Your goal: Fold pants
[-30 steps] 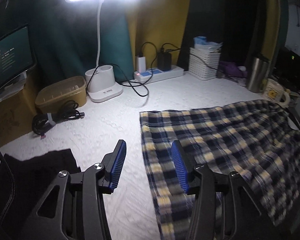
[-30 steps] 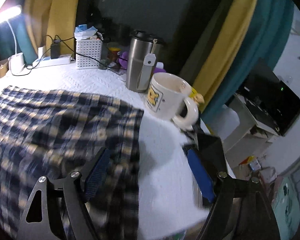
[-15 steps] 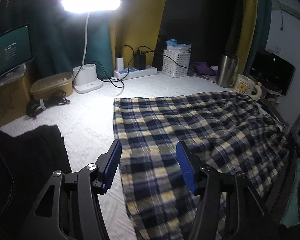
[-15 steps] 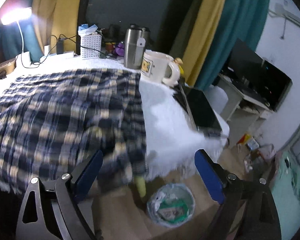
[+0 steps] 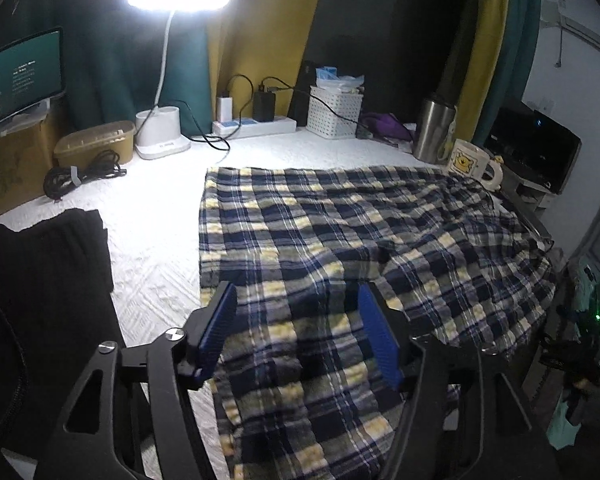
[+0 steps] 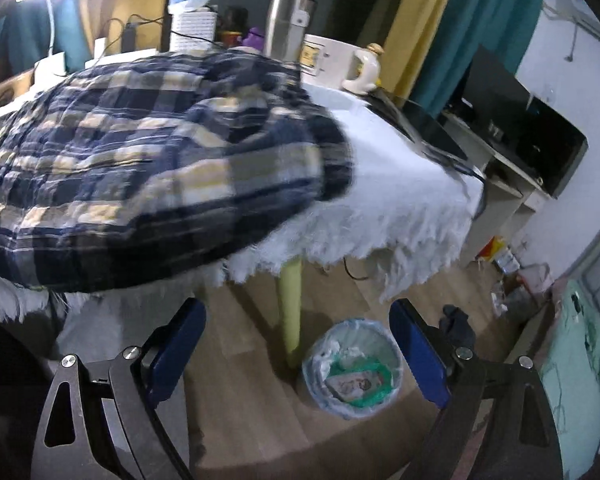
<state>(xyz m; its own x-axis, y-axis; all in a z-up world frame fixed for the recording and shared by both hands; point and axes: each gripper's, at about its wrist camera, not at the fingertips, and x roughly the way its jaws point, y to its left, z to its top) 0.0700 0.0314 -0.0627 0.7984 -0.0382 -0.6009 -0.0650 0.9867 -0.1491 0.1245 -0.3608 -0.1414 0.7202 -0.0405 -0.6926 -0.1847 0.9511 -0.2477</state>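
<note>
Navy, white and yellow plaid pants (image 5: 340,240) lie spread on the white table cover (image 5: 155,216), one part hanging over the near edge. My left gripper (image 5: 297,332) is open and empty above the near part of the pants. My right gripper (image 6: 297,356) is open and empty, off the table's near right corner, below the tabletop, facing the floor. The pants (image 6: 131,152) show blurred at the upper left of the right wrist view.
A black garment (image 5: 47,272) lies at the left. A lamp (image 5: 159,136), power strip (image 5: 255,124), white basket (image 5: 334,114), steel flask (image 5: 434,130) and mug (image 5: 472,162) stand along the back. A laptop (image 6: 428,132) lies on the right edge. A bin (image 6: 352,368) stands on the floor.
Both grippers have pulled back toward me from the pants. The right gripper dropped below the table edge and now faces the floor; the left one sits over the near hanging part.
</note>
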